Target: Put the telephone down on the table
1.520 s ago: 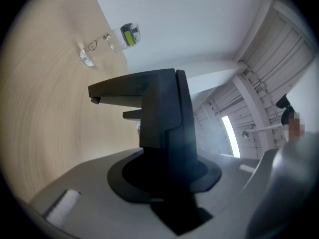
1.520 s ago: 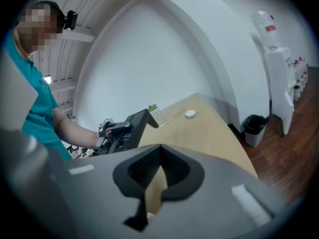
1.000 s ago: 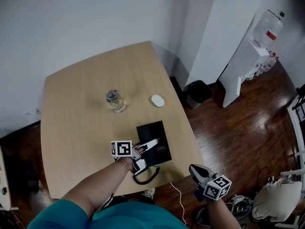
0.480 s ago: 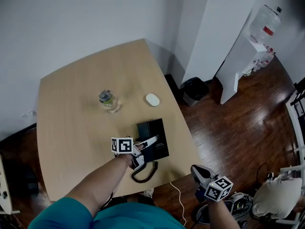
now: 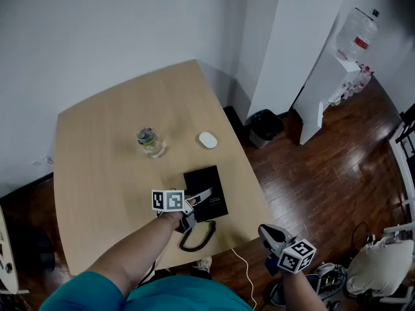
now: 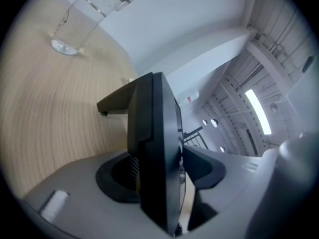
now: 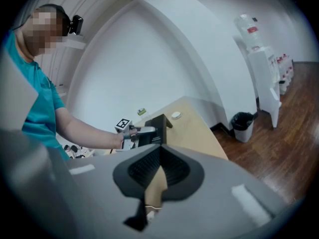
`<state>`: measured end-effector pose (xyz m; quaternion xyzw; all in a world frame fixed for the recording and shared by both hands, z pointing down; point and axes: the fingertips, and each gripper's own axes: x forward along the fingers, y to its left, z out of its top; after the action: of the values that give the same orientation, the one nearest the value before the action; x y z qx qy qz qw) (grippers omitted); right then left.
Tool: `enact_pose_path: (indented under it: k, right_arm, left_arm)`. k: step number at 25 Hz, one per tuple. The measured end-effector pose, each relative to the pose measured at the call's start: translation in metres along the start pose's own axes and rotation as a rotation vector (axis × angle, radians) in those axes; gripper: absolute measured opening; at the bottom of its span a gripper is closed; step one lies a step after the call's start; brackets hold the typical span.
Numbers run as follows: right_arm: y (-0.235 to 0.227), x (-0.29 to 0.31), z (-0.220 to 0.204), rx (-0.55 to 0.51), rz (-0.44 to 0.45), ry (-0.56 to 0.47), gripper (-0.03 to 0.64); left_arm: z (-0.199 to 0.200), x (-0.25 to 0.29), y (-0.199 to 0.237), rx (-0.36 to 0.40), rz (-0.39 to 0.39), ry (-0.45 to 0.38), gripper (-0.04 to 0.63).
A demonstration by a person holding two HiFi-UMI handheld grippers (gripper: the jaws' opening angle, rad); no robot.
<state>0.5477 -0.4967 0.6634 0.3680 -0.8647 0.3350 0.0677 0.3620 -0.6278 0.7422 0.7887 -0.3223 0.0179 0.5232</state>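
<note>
The black telephone base (image 5: 206, 193) lies near the table's front right edge, and its coiled cord (image 5: 198, 235) loops toward me. The black handset (image 6: 154, 158) stands on edge between the jaws of my left gripper (image 5: 200, 199), low over the table (image 5: 104, 173) at the base's near side. Those jaws have just been opening and the pads no longer clamp the handset, which still fills the gap. My right gripper (image 5: 272, 235) hangs off the table's front right, over the floor, shut with nothing in it; its pads (image 7: 172, 166) meet.
A clear water bottle (image 5: 150, 141) and a white mouse (image 5: 207, 140) sit further back on the table. A black bin (image 5: 266, 125) and a white water dispenser (image 5: 337, 76) stand on the wooden floor to the right. A white cable (image 5: 243, 271) hangs below the table edge.
My left gripper has sunk a little toward the table with the handset and rolled slightly. The right gripper has stayed where it was.
</note>
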Motion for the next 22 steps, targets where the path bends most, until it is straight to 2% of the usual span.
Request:
enact_pose_path:
  k: [3,7,12,16,22]
  right_arm:
    - [0.001,-0.002,0.002,-0.002,0.000,-0.007,0.000]
    - [0.001,-0.003,0.003,-0.003,0.008,-0.013,0.000]
    - [0.006,-0.001,0.008,-0.009,0.025,-0.019,0.001]
    - [0.014,0.001,0.013,-0.033,0.049,-0.024,0.000]
    - [0.028,0.003,0.023,-0.057,0.076,-0.041,0.001]
  left_arm:
    - [0.001,-0.011,0.013,0.046,0.117,0.003,0.326]
    - [-0.002,-0.031,0.019,0.068,0.196,-0.010,0.319]
    - [-0.010,-0.080,0.018,0.074,0.206,-0.071,0.193]
    - [-0.008,-0.135,0.004,0.125,0.199,-0.168,0.006]
    - [-0.013,-0.204,-0.036,0.180,0.130,-0.259,0.002]
